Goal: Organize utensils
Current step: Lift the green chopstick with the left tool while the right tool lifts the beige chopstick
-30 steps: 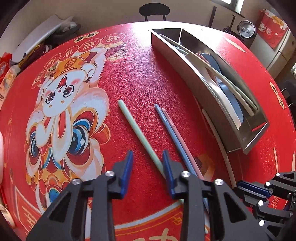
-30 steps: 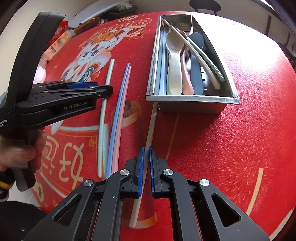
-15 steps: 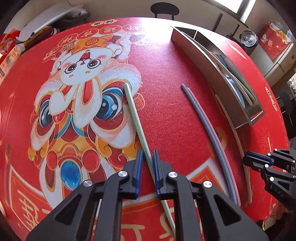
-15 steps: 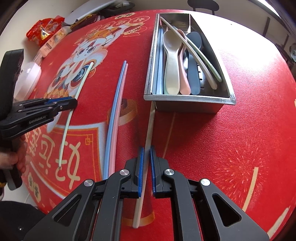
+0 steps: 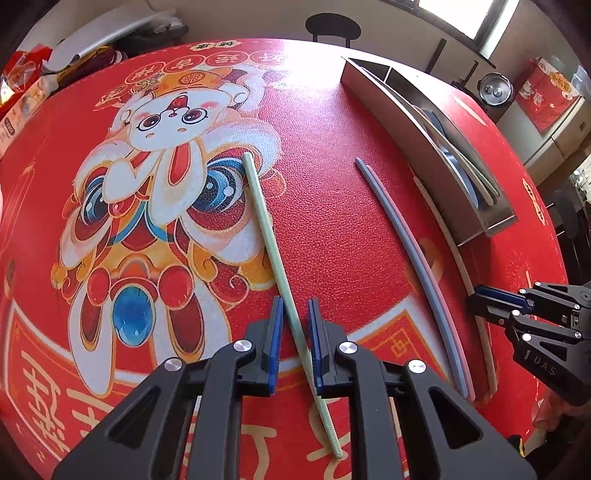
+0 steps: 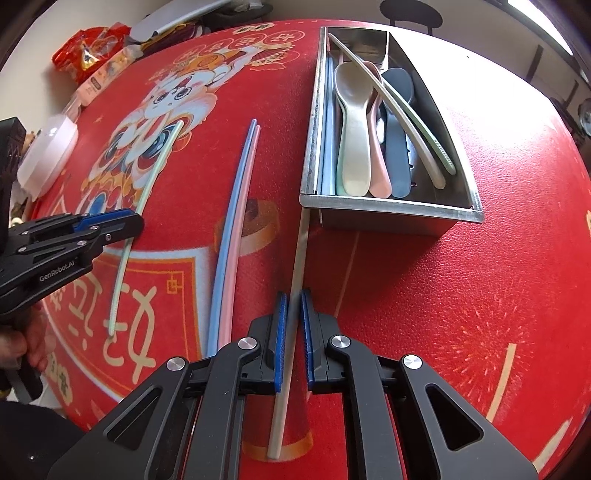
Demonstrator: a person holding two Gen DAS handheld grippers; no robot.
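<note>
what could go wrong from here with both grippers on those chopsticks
1. The left gripper has been closing on the green chopstick, which crosses the gap at a slant; it might pivot or slip when lifted.
2. The right gripper straddles the cream chopstick, whose far end lies beside the metal tray; it could catch on the tray wall.

Daylight pours in from a window [image 5: 456, 14] at the top right, bright enough to bleach the far edge of the bench [image 6: 491, 74] to white and leave a pale sheen on the red cover near the metal tray [image 5: 399, 99]. Both views are sharp and vivid in the middle, with soft, short shadows. The fisheye lens bows straight lines toward the rims, and the corners fall to black.
</note>
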